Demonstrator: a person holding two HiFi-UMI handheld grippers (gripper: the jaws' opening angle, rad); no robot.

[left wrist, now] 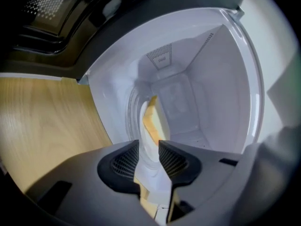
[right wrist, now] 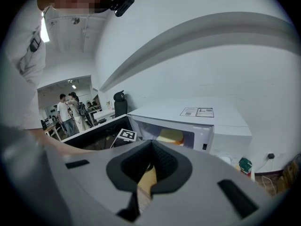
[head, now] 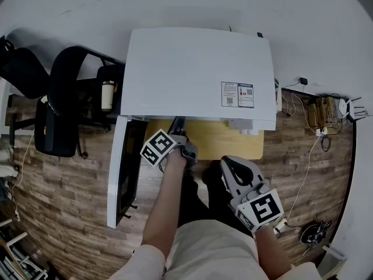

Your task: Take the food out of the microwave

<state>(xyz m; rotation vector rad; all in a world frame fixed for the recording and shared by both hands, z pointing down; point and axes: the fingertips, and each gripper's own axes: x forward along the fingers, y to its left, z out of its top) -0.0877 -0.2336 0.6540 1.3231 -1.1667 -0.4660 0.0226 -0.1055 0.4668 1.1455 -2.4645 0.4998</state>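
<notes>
Door point(head: 119, 174) of the microwave point(head: 198, 69) stands open, swung to the left of the cavity. Food point(left wrist: 151, 119), a yellow piece on a white plate point(left wrist: 140, 117), sits inside on the cavity floor; not yet out. Opening step done. Judged left to do: grip, lift, draw out to the wooden table point(head: 215, 142).

Left gripper point(left wrist: 149, 149) reaches into the cavity, rolled onto its side. Jaws stand apart with the near rim of the plate between them; pads do not seem to press on it. Looks like the moment just ahead of a grasp.

Right gripper point(right wrist: 149, 161) hangs back near the person's lap, well apart from the microwave. Jaws drawn together, nothing between them.

View differences:
- Head view: both arms and the open door show, but the microwave's top hides the cavity, the food and the left jaw tips.
- Left gripper view: only one giving plate, food and jaw gap up close.
- Right gripper view: microwave seen from outside, food a yellow patch in the opening; people stand far off in the room behind.
</notes>
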